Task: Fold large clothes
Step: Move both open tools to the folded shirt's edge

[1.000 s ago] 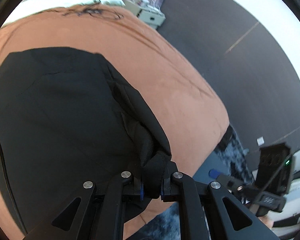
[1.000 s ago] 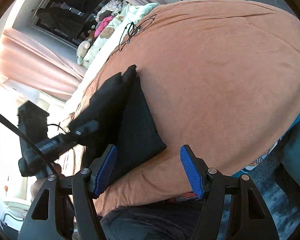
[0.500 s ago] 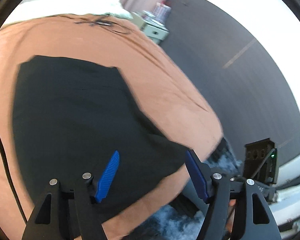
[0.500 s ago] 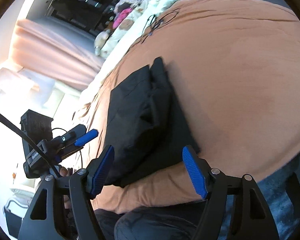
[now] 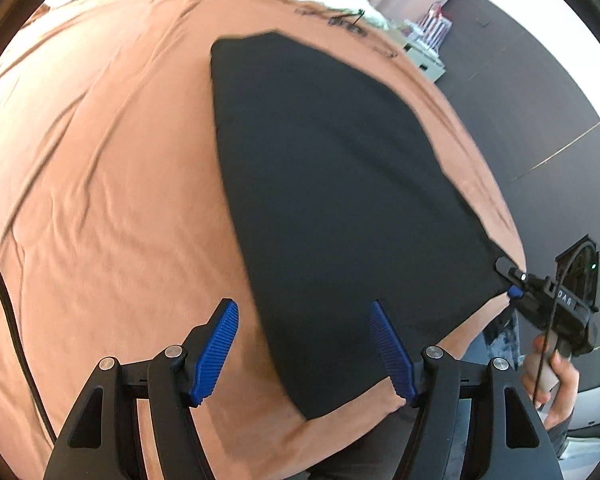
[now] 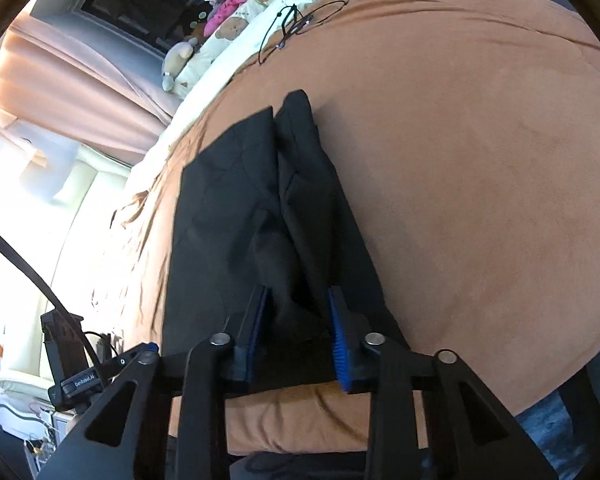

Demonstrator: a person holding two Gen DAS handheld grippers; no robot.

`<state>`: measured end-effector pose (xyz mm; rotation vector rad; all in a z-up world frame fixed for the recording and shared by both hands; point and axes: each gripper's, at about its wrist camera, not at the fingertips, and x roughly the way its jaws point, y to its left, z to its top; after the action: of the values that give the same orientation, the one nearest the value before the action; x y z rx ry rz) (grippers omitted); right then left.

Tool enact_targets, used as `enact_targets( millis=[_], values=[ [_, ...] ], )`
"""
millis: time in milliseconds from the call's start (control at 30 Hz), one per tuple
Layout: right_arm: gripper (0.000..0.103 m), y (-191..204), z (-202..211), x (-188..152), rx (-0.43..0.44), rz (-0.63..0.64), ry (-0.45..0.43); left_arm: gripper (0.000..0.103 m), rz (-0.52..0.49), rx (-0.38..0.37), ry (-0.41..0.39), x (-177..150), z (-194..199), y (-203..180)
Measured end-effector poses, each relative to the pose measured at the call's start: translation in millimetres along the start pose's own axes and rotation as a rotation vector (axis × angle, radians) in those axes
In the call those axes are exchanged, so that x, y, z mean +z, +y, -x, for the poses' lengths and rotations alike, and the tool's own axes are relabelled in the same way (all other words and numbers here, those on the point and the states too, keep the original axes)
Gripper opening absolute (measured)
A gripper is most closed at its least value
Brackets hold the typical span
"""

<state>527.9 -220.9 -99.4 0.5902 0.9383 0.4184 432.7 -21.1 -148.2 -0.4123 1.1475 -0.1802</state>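
**Right tongs clamp the black garment's near edge; left tongs hang released**

The left wrist view looks down on the black garment lying flat as a long dark panel on the orange bedspread, its near corner reaching the bed's edge. The left tongs stand wide apart with the garment's near left edge below the gap, neither blue pad pressing on it. Only this view shows the person's hand wrapped around the right tool's handle at the far right.

The right wrist view shows what the other cannot: raised folds running lengthwise along the garment, and a bunch of cloth pinched between the right tongs, whose jaws have just been closing and now grip the fabric. It also shows a thin black cable coiled on the far bedspread and pale bedding beyond.
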Motion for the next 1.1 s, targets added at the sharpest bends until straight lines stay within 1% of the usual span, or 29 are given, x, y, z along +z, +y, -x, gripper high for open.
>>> enact_targets(
  millis=[33,67,100,133,200,267,433,500,533,600,633,667,700,733,767,833,900,1100],
  values=[
    [0.016,0,0,-1,-0.001,0.007,0.002,0.061,0.002,-0.001,0.01,-3,-2,3],
    [0.015,-2,-1,-3,-0.005,0.012,0.005,0.05,0.002,-0.004,0.023,-7,-5,2],
    [0.014,-5,-1,-4,-0.008,0.01,0.008,0.045,0.003,-0.02,0.04,-11,-8,1],
    [0.013,-9,-1,-7,-0.008,0.003,0.008,0.038,0.004,-0.037,0.049,-14,-10,-1],
    [0.012,-13,-2,-13,-0.009,-0.012,0.016,0.035,-0.02,-0.016,0.045,-17,-12,-7],
    [0.012,-22,-2,-18,-0.016,-0.027,0.028,0.03,-0.035,-0.003,0.053,-19,-15,-14],
    [0.012,-31,-1,-18,-0.033,-0.052,0.055,0.028,-0.076,0.029,0.08,-23,-23,-25],
    [0.012,-24,4,-12,-0.029,-0.038,0.062,0.028,-0.085,0.032,0.083,-14,-28,-30],
    [0.015,-21,3,-4,-0.024,-0.03,0.063,0.029,-0.086,0.026,0.084,-12,-26,-29],
    [0.02,-13,6,6,-0.016,-0.011,0.069,0.032,-0.075,0.016,0.092,-3,-23,-27],
    [0.028,-12,9,9,-0.017,0.004,0.07,0.037,-0.071,0.013,0.085,1,-21,-24],
    [0.047,-7,13,17,-0.026,0.025,0.062,0.046,-0.069,0.013,0.072,3,-19,-22],
    [0.06,-6,15,20,-0.029,0.038,0.054,0.053,-0.063,0.013,0.05,8,-16,-20],
    [0.074,-3,16,26,-0.027,0.051,0.042,0.064,-0.056,0.01,0.034,12,-15,-16],
    [0.074,-2,18,32,-0.023,0.063,0.029,0.07,-0.041,0.001,0.012,19,-13,-12],
    [0.074,1,16,50,-0.01,0.076,0.036,0.07,-0.019,-0.01,-0.009,31,-13,-5],
    [0.074,0,11,61,0.011,0.089,0.051,0.07,-0.004,-0.004,-0.015,43,-16,1],
    [0.074,-10,-35,106,0.072,0.107,0.168,0.072,0.031,-0.02,-0.029,78,-37,11]
  ],
)
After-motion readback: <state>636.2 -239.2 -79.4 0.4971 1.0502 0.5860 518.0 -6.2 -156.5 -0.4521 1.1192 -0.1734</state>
